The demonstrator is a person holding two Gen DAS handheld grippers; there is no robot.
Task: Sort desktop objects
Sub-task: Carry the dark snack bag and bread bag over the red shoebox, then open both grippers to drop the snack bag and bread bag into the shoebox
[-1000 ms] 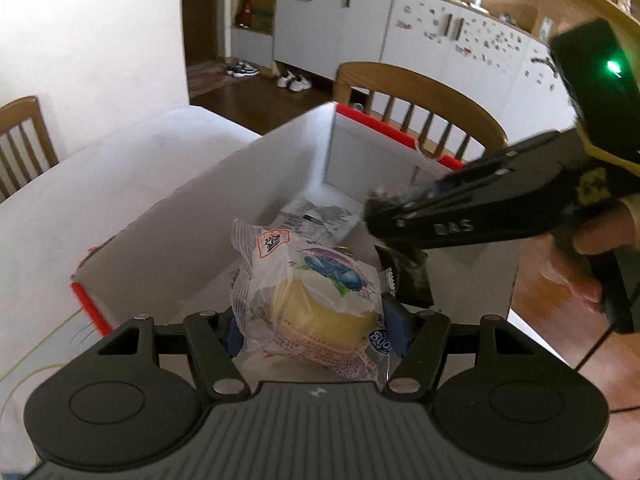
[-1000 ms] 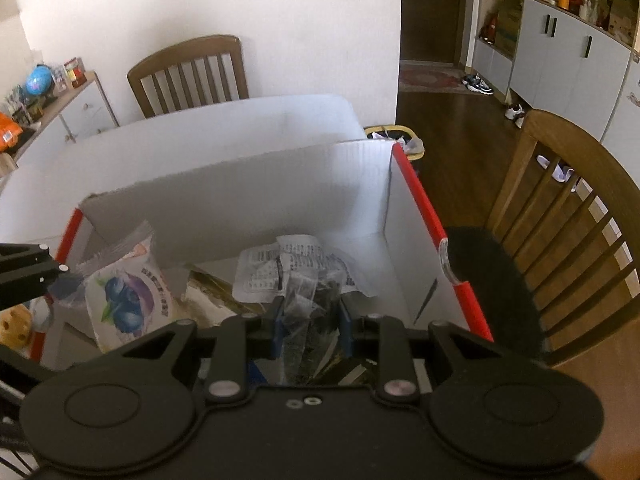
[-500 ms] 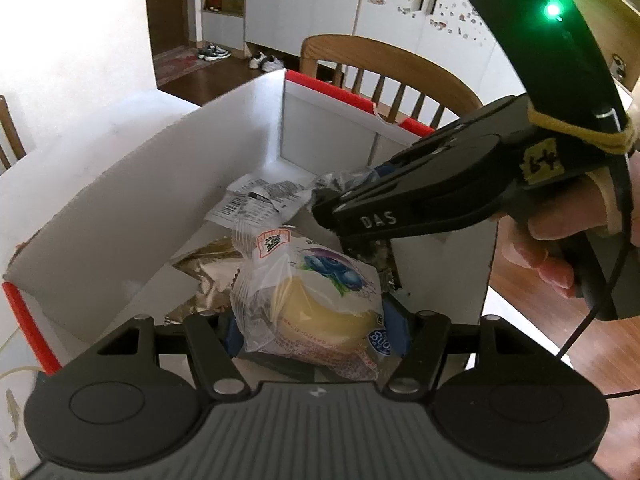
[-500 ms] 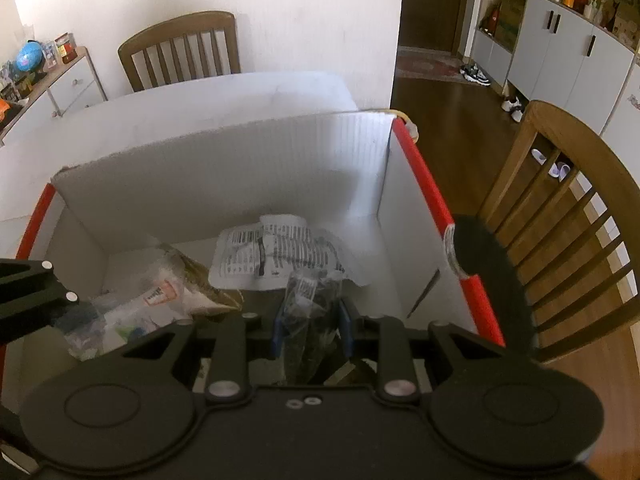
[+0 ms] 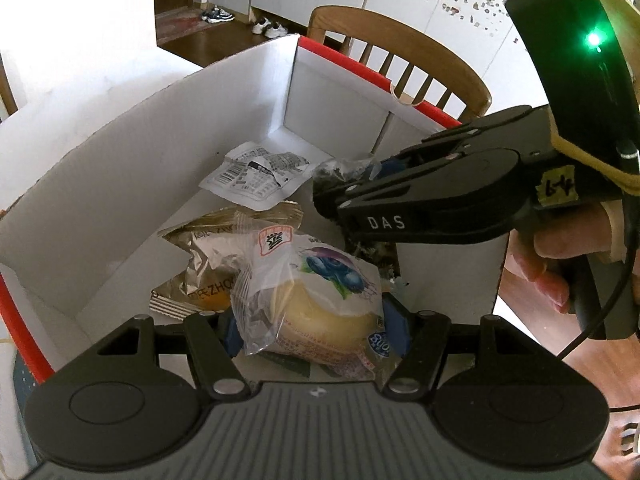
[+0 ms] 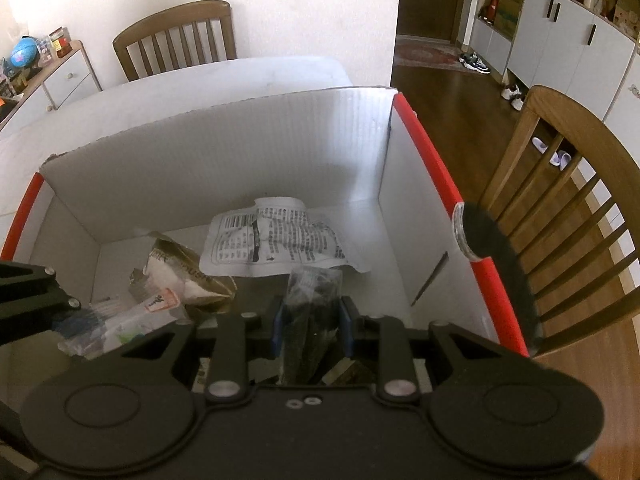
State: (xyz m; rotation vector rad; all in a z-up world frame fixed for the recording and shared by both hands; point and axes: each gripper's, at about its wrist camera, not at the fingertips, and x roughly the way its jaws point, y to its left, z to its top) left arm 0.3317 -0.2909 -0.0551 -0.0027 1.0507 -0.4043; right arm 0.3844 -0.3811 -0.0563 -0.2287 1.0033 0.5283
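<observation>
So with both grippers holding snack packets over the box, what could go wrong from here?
1. The right gripper and left gripper sit close together over the white box; releasing together, they might bump.
2. The blueberry bun packet is pinched through loose film, so it may slip or cling when released.
3. The dark packet might land on the white printed packet, piling items unevenly.

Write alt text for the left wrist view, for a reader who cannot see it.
The left gripper holds a clear-wrapped blueberry bun over a white cardboard box with red edges. The right gripper, gripping a dark packet, reaches in from the right. A gold snack packet and a white printed sachet lie inside.
</observation>
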